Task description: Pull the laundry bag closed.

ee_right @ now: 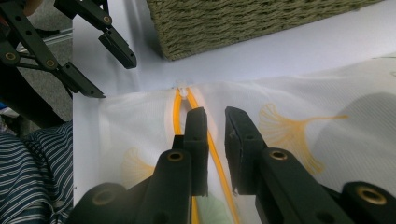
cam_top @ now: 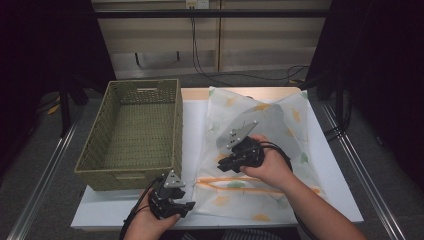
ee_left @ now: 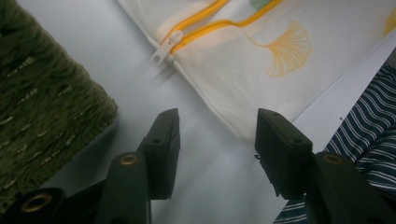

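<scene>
Two grippers flanked the white mesh laundry bag's orange zipper: right gripper, jaws narrowly apart, nearer; left gripper gaped empty.

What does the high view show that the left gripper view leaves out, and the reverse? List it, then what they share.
High view: the woven basket's whole inside, the right gripper over the mesh bag, cables at the back wall. Left gripper view: the white zipper pull at the end of the orange zipper, close up, and the left gripper's jaws standing apart with bare table between. Shared: basket, bag, white table.
</scene>
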